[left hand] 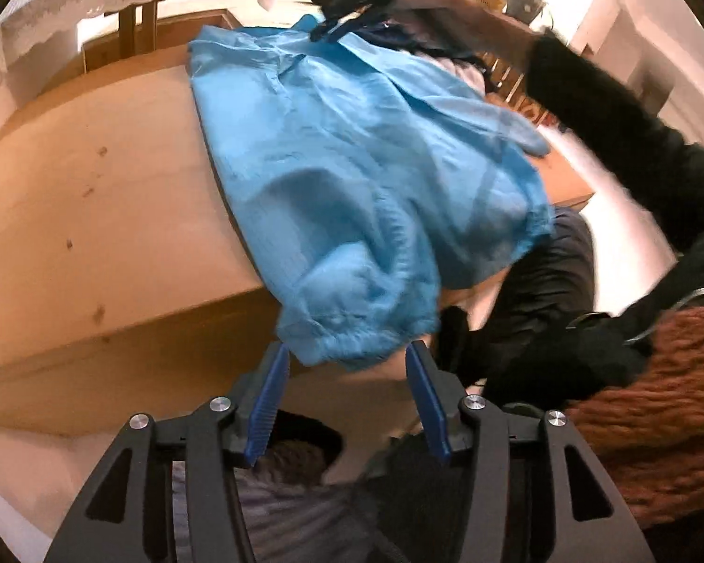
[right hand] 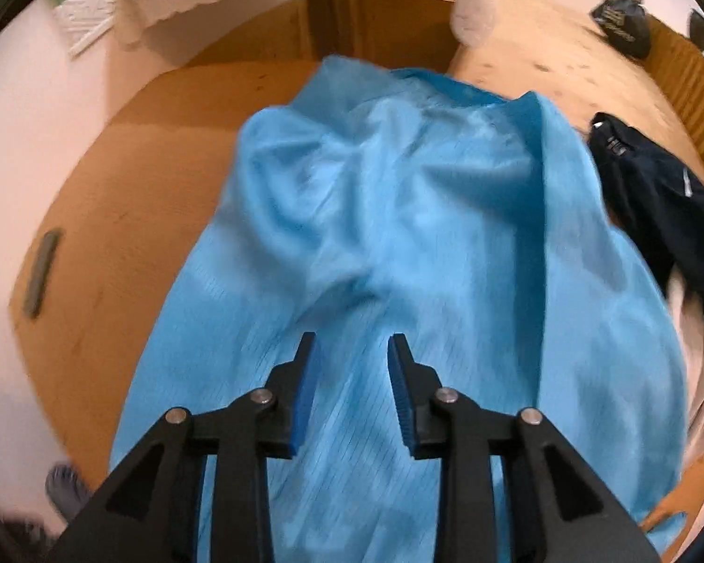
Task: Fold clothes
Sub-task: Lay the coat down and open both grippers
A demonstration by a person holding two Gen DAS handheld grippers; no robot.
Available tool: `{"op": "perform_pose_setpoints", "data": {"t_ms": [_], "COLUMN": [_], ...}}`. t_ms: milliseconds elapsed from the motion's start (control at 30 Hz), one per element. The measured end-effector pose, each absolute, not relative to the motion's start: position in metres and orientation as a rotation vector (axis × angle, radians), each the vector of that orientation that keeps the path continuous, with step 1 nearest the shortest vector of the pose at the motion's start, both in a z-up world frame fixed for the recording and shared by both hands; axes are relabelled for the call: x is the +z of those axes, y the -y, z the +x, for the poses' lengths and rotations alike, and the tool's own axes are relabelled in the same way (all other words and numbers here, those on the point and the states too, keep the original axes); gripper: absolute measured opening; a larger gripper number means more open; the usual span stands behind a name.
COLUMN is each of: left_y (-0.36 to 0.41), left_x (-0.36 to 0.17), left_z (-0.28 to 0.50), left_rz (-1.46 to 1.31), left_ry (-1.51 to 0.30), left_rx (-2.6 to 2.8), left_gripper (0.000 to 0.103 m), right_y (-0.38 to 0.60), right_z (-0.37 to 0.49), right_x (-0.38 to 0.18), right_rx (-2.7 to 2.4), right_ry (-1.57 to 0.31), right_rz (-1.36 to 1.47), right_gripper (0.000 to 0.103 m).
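Nearest in the left wrist view, we see the left gripper (left hand: 347,361) with its jaws standing well apart; the gathered, elasticated hem of the blue garment (left hand: 361,178) hangs at the counter's edge between their tips, and neither pad presses on it. In the right wrist view, the right gripper (right hand: 352,352) hovers over the middle of the same garment (right hand: 399,234), jaws parted narrowly, with nothing pinched between them; whether the tips touch the cloth we cannot tell.

The garment lies spread along the wooden counter (left hand: 117,197), one end drooping over the near edge, the other reaching toward the far side. We judge it thin, light and limp: it puckers into soft ridges, shows a faint woven stripe and a slight sheen, and will probably slide on the wood and slip from a shallow pinch. It should drape rather than hold a crease, so each fold will need flattening. The firmest places to grip appear to be the bunched elastic hem, where the cloth is thickest, and the seamed edges; a pinch in the open middle would likely lift only one layer.

Beyond, a dark garment (right hand: 657,197) lies just beside the blue one on its right. Farther still, a black bag (right hand: 622,30) sits at the far end of the counter, well apart.
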State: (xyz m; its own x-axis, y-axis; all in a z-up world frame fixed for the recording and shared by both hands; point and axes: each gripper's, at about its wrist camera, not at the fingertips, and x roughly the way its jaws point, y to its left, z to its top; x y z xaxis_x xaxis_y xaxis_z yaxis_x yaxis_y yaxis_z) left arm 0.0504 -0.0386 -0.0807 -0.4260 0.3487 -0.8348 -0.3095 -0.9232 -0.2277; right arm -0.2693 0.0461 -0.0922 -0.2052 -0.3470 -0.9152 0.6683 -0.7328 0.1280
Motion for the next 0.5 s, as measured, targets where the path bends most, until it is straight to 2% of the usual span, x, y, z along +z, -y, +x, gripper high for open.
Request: {"op": "perform_pose_setpoints", "data": {"t_ms": [133, 267, 500], "left_y": [0.019, 0.014, 0.032], "left_x": [-0.106, -0.124, -0.134], "left_z": [0.027, 0.018, 0.030], "left_rz": [-1.363, -1.395, -1.427], "left_ry": [-0.109, -0.121, -0.170], "left_rx": [2.331, 2.268, 2.287], "left_gripper": [0.050, 0.050, 0.050], "right_y": [-0.064, -0.059, 0.002], "right_z": [-0.219, -0.154, -0.055], "right_x": [-0.095, -0.095, -0.116], "right_rx": [-1.876, -1.713, -1.567], "right_ry": [-0.396, -0.404, -0.745], "right_rz": [1.379, 1.326, 1.174], "right_gripper": [0.030, 0.030, 0.030]}}
